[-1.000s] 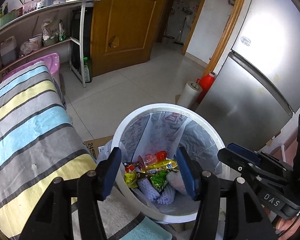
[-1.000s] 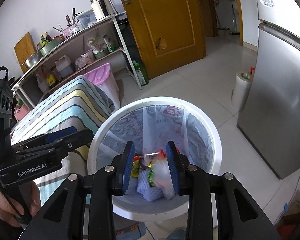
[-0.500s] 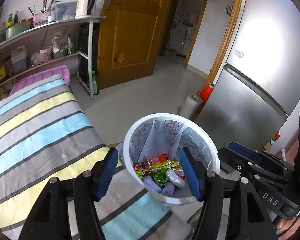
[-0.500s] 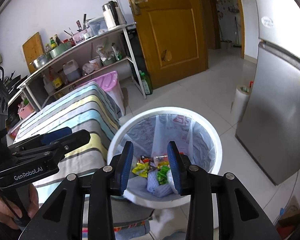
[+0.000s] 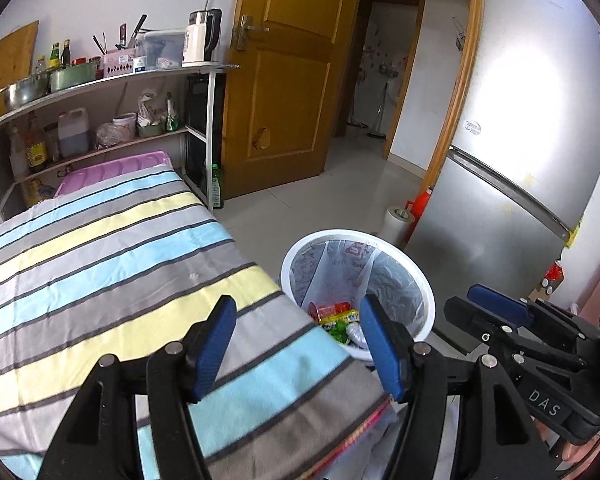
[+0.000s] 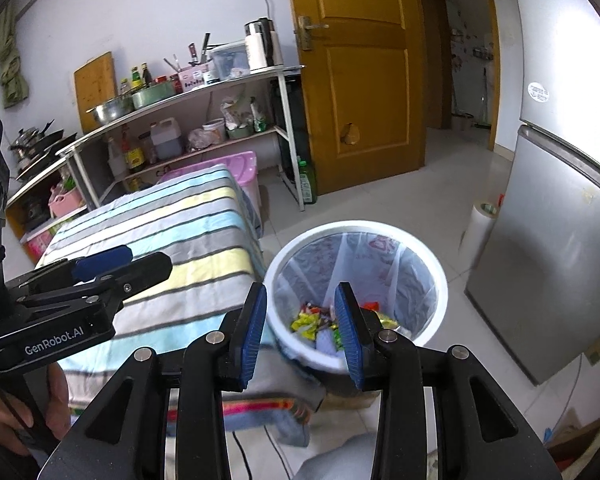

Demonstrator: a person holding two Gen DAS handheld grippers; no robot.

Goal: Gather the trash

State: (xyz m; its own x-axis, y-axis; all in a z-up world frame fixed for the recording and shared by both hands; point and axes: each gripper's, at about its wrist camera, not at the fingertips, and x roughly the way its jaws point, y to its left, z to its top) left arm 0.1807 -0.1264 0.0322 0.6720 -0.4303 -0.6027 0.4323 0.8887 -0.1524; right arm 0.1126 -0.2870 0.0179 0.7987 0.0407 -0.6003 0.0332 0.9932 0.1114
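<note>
Writing on left tongs: "GenRobot.AI" in white on the black body, read from the right wrist view.
Writing on right tongs: "DAS" on the black body, read from the left wrist view.
Writing on bin liner: red print on the translucent bag, too crumpled to read.
Fridge: grey fridge with a small round sticker high on its door, text too small to read.
Left tongs: blue pads spread wide, nothing between them, held over the near right corner of the table.
Right tongs: blue pads set apart at a medium gap, nothing between them, above the near rim of the bin.
Trash bin: white, round, bag-lined, on the floor just beside the table's right edge.
Trash: yellow, green and red wrappers with pale foam netting, lying in the bottom of the bin.
Table: covered by a cloth striped blue, yellow and grey.
Change from a second ago: both tongs have pulled up and back from the bin mouth; the bin looks smaller and more of the striped cloth shows. The right tongs' gap is a little wider.
</note>
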